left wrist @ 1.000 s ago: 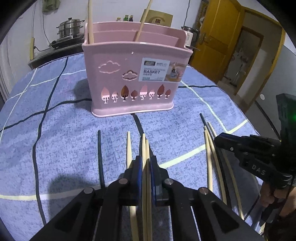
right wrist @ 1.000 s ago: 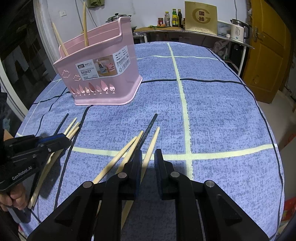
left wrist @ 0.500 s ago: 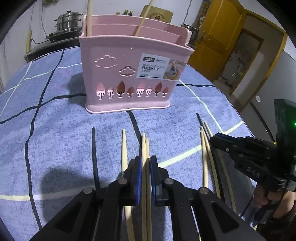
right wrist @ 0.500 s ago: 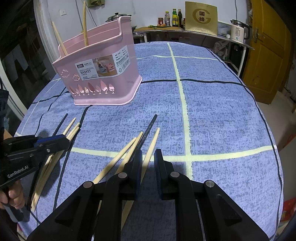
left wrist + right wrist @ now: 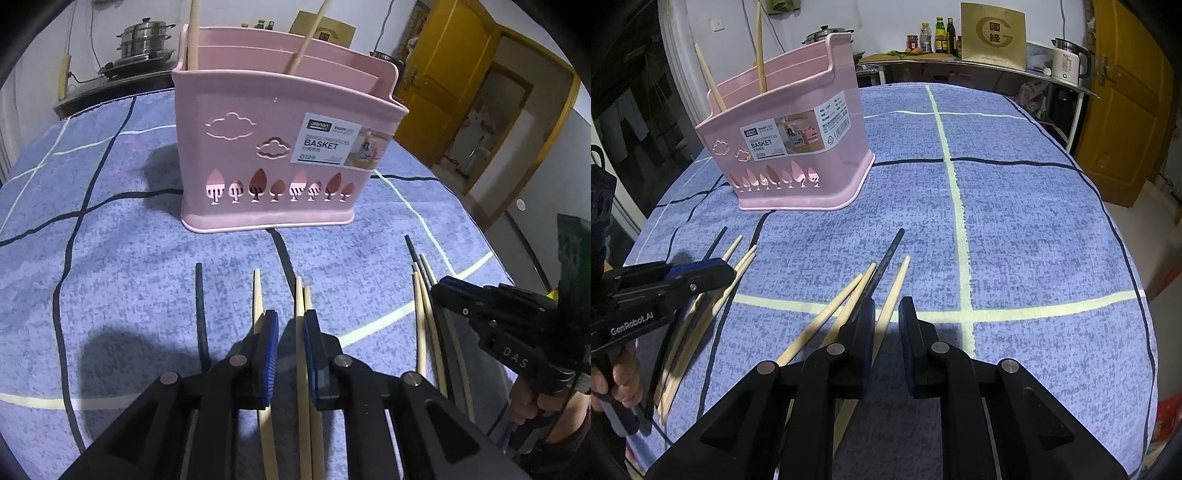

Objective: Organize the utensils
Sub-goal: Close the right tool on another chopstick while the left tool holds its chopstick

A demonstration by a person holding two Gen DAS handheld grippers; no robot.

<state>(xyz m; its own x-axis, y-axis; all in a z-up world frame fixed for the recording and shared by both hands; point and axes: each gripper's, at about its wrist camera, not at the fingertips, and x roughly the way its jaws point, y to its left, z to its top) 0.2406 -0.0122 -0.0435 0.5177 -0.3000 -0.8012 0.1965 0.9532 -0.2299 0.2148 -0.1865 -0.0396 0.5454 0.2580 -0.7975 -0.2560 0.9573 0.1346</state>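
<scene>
Blue checked cloth (image 5: 1015, 221) covered the round table, with a kitchen counter and a yellow door behind it. On that cloth stood the pink plastic chopstick basket (image 5: 280, 147), its front cut with clouds and little trees, and two pale wooden chopsticks (image 5: 194, 33) already leaned upright in it, one at either end of a compartment.

Most of the sorting looked undone. Near the left gripper (image 5: 290, 343) lay a loose group: one dark chopstick (image 5: 199, 306) apart at the side, one pale stick under the left pad, and a pair of pale wooden sticks (image 5: 301, 314) running between the two pads. The jaws of that gripper were opening, with a visible gap on one side of the pair, so the sticks seemed released rather than gripped. A second group, several pale sticks and a dark chopstick (image 5: 886, 258), lay fanned out by the right gripper (image 5: 886, 332). Its jaws stood slightly parted with only cloth between the tips; one pale stick passed beneath the left pad, untouched as far as could be told.

By my reading, two pieces were stowed and about ten waited on the table.
</scene>
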